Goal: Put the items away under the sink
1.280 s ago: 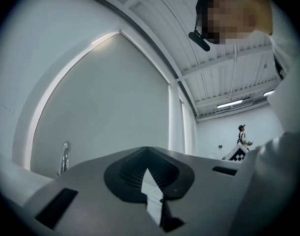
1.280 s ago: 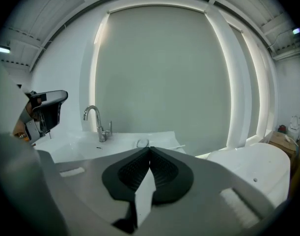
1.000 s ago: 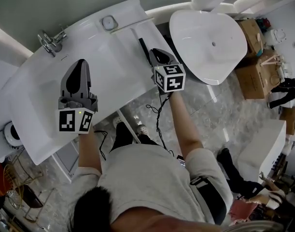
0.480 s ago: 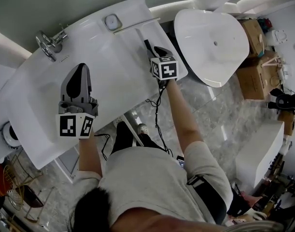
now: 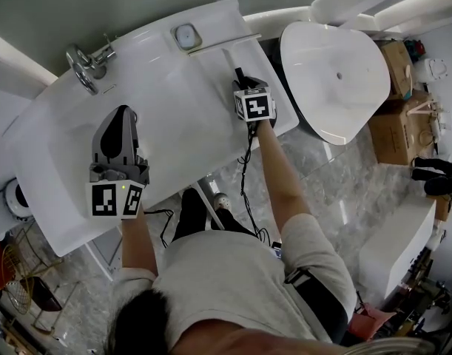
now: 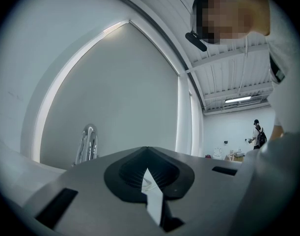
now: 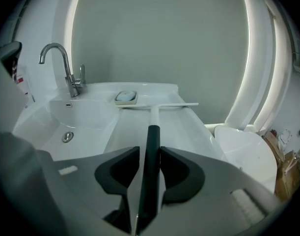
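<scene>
- White vanity counter [image 5: 174, 124] fills the middle of the frame, with the faucet [image 5: 83, 63] at upper left.
- Left gripper [image 5: 122, 117] hovers over the basin left of centre, jaws closed together. It seems empty, though the pale sliver between its pads is hard to read.
- Soap dish [image 5: 186, 35] sits at top centre, untouched.
- Squeegee [image 7: 151, 132] lies on the counter right of centre. Right gripper [image 7: 150, 168] straddles its dark handle; its jaws have just been opening and are not clamped.
- Nothing looks stowed under the sink yet.

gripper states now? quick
Left gripper: closed, empty.
Right gripper: open, jaws just opened; squeegee handle between them, not gripped.
</scene>
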Demonstrator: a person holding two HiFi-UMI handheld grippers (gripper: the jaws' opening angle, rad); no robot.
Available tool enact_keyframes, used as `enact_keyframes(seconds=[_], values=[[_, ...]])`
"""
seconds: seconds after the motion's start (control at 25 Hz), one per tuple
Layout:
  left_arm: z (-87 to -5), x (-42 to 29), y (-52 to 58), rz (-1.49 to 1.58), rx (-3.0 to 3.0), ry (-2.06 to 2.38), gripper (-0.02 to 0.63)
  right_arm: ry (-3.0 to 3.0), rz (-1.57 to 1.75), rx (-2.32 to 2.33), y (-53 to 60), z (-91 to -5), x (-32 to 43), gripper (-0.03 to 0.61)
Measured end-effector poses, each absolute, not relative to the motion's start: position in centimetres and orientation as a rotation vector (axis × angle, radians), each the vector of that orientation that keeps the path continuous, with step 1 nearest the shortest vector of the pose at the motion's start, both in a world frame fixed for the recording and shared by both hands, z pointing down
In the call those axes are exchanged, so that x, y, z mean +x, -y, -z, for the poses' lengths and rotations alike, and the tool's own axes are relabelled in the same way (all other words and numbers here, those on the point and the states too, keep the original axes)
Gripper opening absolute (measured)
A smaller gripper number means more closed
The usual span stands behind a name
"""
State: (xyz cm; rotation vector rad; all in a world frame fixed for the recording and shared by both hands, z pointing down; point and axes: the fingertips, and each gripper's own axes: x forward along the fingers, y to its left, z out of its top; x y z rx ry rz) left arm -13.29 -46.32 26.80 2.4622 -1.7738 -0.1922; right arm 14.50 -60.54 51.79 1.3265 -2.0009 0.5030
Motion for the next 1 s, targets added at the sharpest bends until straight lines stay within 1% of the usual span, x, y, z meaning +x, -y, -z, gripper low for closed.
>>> enact_keyframes(seconds=[0.04,0.08,0.16,0.44,1.0], values=[[-26.8,-13.5,46.3,0.191,2.459,1.780,0.008,1.990,-0.490,1.329,60.6,-51.9,14.5,0.135],[-26.8,-13.7,46.2,0.189,2.457,1.784,0.006,1.984,-0.476,1.335,60.7,-51.9,14.6,0.109],[-26.9,-13.9,46.1,0.184,2.451,1.791,0.006,1.997,-0.468,1.351,60.8,-51.7,14.5,0.104],[-26.5,-13.2,45.5,0.199,2.459,1.794,0.006,2.090,-0.389,1.369,59.9,-49.4,14.1,0.101],[-23.4,-10.2,41.4,0.231,2.476,1.858,0.008,2.324,-0.392,1.375,54.5,-42.6,14.0,0.101]])
